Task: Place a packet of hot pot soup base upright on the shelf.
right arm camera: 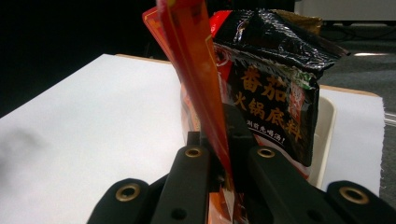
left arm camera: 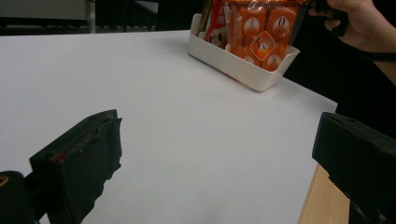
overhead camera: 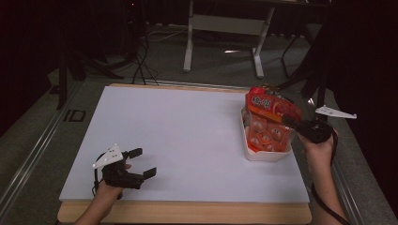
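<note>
Both tongs differ: right tongs (right arm camera: 224, 158) pinch the orange packet (right arm camera: 196, 79), its lower end hidden; left tongs (overhead camera: 141, 162) gape wide.

overhead forward-down view, two claw-mounted close views

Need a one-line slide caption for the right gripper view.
Right gripper shut on the orange snack bag's edge, beside a black sauce packet in the white bin.
</note>
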### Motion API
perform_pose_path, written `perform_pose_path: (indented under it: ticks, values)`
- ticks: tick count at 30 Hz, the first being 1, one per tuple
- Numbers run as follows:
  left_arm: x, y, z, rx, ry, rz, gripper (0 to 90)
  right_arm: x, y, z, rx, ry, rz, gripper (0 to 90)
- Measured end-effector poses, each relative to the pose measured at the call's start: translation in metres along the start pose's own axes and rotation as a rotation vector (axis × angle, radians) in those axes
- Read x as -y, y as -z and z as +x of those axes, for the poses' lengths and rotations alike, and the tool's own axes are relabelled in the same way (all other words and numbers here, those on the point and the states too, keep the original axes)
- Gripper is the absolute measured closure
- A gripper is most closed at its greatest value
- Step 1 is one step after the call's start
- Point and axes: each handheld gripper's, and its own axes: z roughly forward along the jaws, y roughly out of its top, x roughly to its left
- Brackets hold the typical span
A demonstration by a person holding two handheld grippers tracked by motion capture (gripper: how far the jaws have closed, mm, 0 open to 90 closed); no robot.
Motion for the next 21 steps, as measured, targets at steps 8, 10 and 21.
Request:
perform_pose_path:
  ticks: [8, 10, 21]
  values:
    - [0.002, -0.004, -0.001, -0.002, -0.017, 0.023, 1.5, 0.0, 0.001, 0.002, 0.025, -0.001, 0.011, 73.7]
    - [0.002, -0.004, 0.0, 0.004, -0.01, 0.023, 1.5, -0.003, 0.003, 0.004, 0.03, 0.008, -0.002, 69.7]
    - [0.002, -0.004, -0.001, 0.01, -0.011, 0.02, 1.5, -0.052, 0.028, 0.049, 0.037, 0.09, -0.133, 25.8]
